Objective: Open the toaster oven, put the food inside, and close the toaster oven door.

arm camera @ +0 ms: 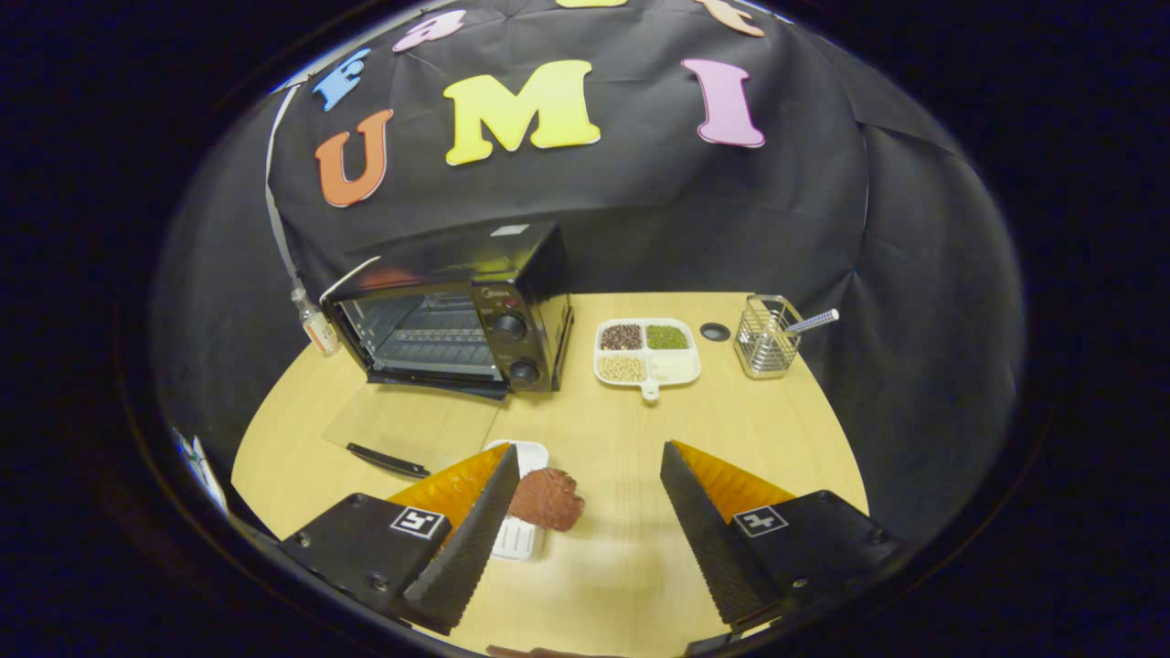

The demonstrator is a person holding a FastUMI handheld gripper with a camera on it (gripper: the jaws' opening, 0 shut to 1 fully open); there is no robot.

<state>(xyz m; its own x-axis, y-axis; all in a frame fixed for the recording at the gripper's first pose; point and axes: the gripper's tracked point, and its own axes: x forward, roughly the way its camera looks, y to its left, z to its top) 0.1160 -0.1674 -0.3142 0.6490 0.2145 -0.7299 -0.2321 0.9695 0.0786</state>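
Two fingers of our claw (585,457) stand spread, gripping nothing; the food (547,499) lies just inside the left one, over its white tray's (519,537) edge. At eleven o'clock the toaster oven (457,315) gapes, door (402,425) flat on the surface (622,548).

Cloth-walled test booth (toaster oven (457,315) on table (622,429)).

**What stays unclear**

The left finger (466,530) covers part of the white tray (523,539) and one edge of the brown food (547,499) lying on it. The sorts of grain in the divided dish (647,352) are too small to tell. The label on the small bottle (317,329) beside the toaster oven (457,315) is unreadable.
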